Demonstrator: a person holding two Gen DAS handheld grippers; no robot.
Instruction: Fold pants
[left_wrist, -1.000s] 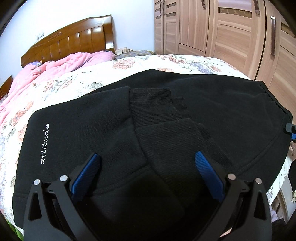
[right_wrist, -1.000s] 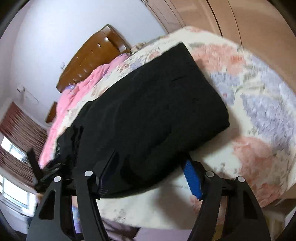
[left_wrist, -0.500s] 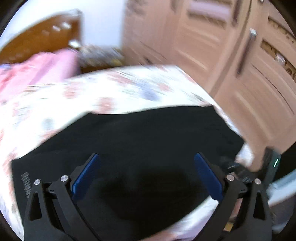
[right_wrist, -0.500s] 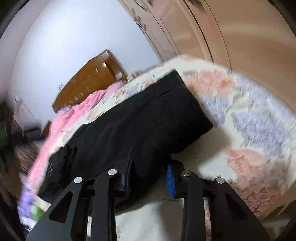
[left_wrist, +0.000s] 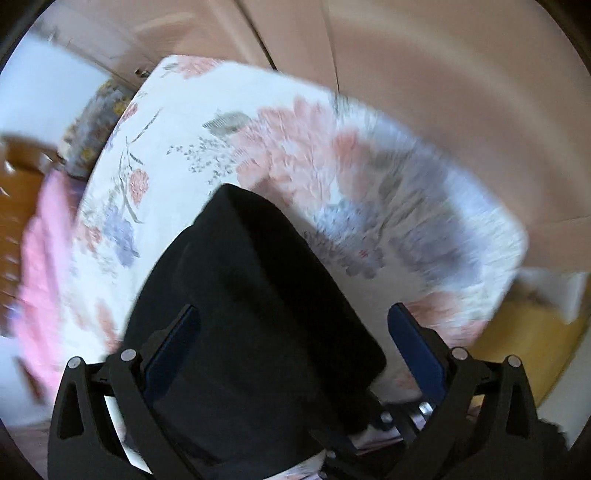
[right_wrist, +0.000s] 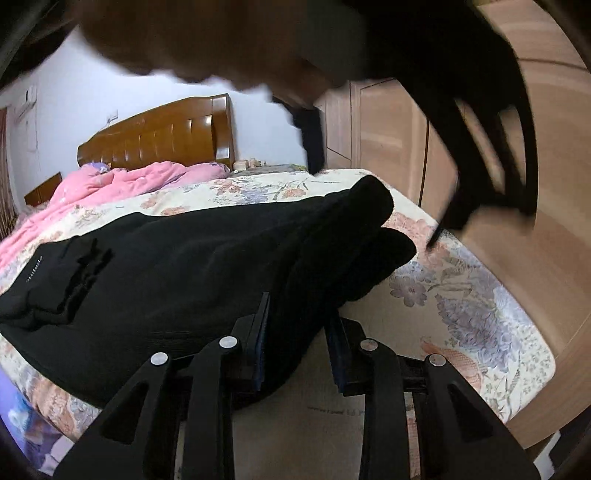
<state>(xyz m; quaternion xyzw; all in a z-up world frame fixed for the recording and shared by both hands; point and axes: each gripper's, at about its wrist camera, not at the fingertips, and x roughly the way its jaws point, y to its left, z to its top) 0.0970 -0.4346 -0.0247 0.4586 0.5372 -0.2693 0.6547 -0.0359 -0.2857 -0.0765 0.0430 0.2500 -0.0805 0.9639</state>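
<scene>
The black pants (right_wrist: 192, 266) lie on the floral bed (right_wrist: 480, 317), and the fold turns on one relation: their near corner sits between the jaws of the right gripper (right_wrist: 295, 354), with the long axis of the garment running away from those jaws to the left, toward the pink quilt (right_wrist: 122, 181). These jaws are narrow and pinch the cloth edge, so the right hand is the one already on the pants. The left gripper (left_wrist: 295, 354) hangs above the other corner of that end, pointing steeply down, its jaws wide with the cloth below and between them but unpressed.

A second ago the right jaws stood much wider around that corner and gripped nothing, and the left gripper faced across the pants at the folded cuffs; it has since swung over to this end.
</scene>
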